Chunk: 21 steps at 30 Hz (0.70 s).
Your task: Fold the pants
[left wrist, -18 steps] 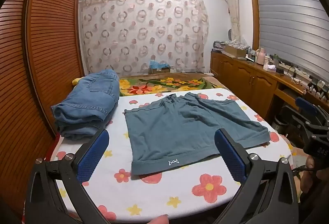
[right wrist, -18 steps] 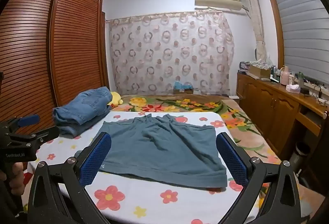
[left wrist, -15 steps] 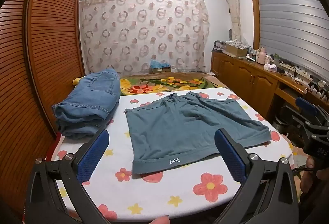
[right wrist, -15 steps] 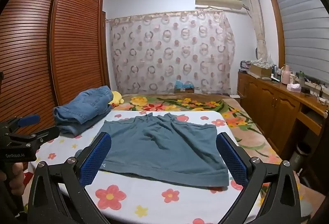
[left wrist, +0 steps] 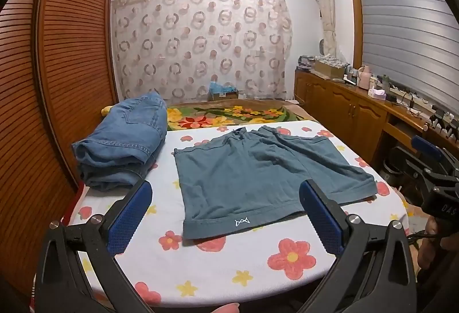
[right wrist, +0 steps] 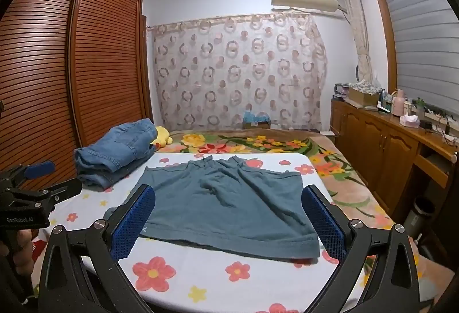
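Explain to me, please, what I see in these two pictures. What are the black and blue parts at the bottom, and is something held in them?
No robot is here. A person holds a hand tool in each hand, and each tool has a camera looking forward along its two fingers.

In the left camera's picture, the black arms with blue pads at the bottom are the left gripper. In the other picture they are the right gripper. Each tool also shows at the edge of the other's picture. Both are wide open and hold nothing.

In front of them is a bed with a white flowered sheet. On it a pair of teal shorts lies spread flat, not yet folded. Beside the shorts, on the wardrobe side, sits a pile of folded jeans.
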### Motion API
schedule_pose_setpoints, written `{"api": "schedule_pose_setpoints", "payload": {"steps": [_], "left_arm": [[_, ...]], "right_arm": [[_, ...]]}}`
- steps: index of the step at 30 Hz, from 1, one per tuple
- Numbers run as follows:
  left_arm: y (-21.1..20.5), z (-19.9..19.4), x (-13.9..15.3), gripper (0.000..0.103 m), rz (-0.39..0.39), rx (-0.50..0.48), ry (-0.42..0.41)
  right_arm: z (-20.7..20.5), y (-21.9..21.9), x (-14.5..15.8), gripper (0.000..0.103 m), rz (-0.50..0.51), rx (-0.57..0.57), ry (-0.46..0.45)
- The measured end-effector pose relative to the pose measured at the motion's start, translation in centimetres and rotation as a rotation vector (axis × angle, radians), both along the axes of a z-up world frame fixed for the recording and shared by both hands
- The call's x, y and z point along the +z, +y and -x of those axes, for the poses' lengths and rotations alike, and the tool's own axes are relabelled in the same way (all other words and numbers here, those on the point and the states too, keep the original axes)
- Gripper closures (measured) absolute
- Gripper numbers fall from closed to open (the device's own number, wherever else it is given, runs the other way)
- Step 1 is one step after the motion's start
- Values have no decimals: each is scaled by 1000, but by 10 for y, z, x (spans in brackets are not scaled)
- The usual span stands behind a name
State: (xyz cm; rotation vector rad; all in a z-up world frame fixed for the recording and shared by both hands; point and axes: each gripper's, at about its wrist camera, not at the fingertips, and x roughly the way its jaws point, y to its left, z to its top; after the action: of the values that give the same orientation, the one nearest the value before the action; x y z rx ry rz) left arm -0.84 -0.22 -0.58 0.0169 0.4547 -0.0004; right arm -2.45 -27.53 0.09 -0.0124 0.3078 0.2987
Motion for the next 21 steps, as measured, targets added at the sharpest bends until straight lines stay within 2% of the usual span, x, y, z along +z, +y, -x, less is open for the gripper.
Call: {"api": "schedule_pose_setpoints", "payload": {"steps": [21], "left_arm": [[-6,0,-4,0,7,8,7]], "right_arm": [[0,0,2,1,0,4,9]]}}
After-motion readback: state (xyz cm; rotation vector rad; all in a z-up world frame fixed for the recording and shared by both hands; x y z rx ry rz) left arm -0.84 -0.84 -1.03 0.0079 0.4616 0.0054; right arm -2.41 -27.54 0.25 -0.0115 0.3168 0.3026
